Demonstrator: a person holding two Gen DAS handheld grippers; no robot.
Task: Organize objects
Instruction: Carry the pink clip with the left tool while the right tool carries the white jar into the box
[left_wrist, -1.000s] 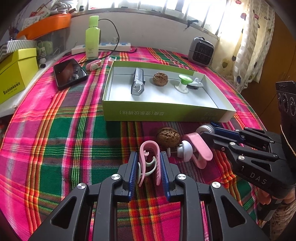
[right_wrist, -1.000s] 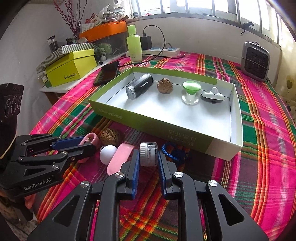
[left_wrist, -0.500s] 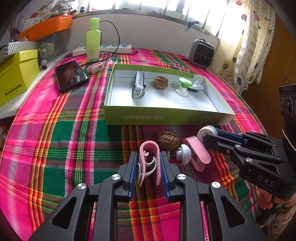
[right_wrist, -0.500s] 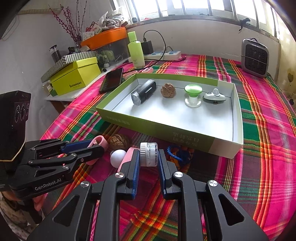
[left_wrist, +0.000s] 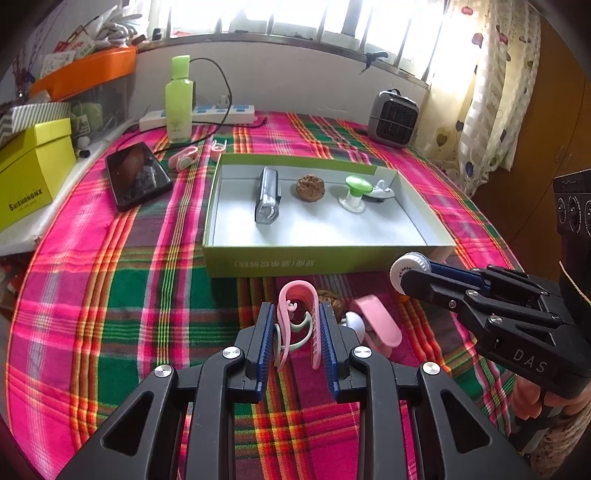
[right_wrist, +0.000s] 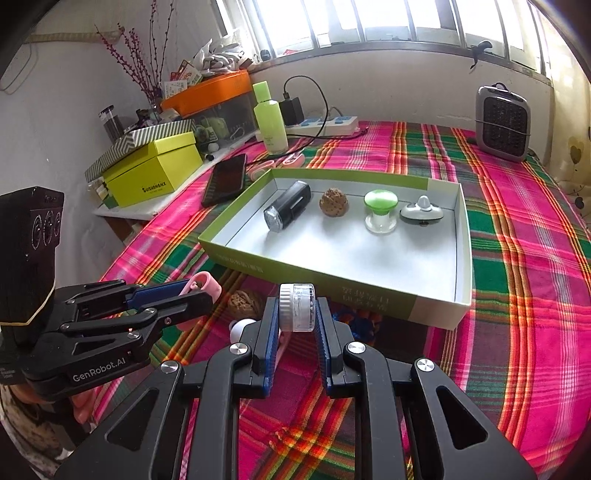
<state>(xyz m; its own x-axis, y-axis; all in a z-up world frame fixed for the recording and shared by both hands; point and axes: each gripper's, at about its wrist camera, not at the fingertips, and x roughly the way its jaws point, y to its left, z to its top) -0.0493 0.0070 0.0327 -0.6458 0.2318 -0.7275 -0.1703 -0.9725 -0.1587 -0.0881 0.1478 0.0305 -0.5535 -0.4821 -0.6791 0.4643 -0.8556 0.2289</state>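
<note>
Now the pink clip (left_wrist: 297, 325) is held between the closed jaws of the left gripper (left_wrist: 297, 332), and it is carried clear of the plaid tablecloth (left_wrist: 110, 295). Compared with a second ago, it has been lifted: the walnut (left_wrist: 334, 297) on the cloth, formerly seen beside the clip, is now half hidden behind it, and the green box (left_wrist: 332, 260) is seen from higher up. The small clear jar with a white ribbed lid (right_wrist: 296, 308) is clamped between the narrow jaws of the right gripper (right_wrist: 296, 314) and is likewise held above the cloth, in front of the box's near wall; its grip is unchanged, though more of the box interior is now seen over the wall than before. Both picks are thus judged complete, and the carry toward the box is taken to be the step in hand. Inside the box a bike light (right_wrist: 288, 210), a second walnut (right_wrist: 333, 202), a green-topped knob (right_wrist: 380, 212) and a grey knob (right_wrist: 421, 213) are already lined up along the far side, so open floor is left nearer the front. A pink clip with a white ball (left_wrist: 373, 325) and a blue cord (right_wrist: 360, 325) are left on the cloth.
</note>
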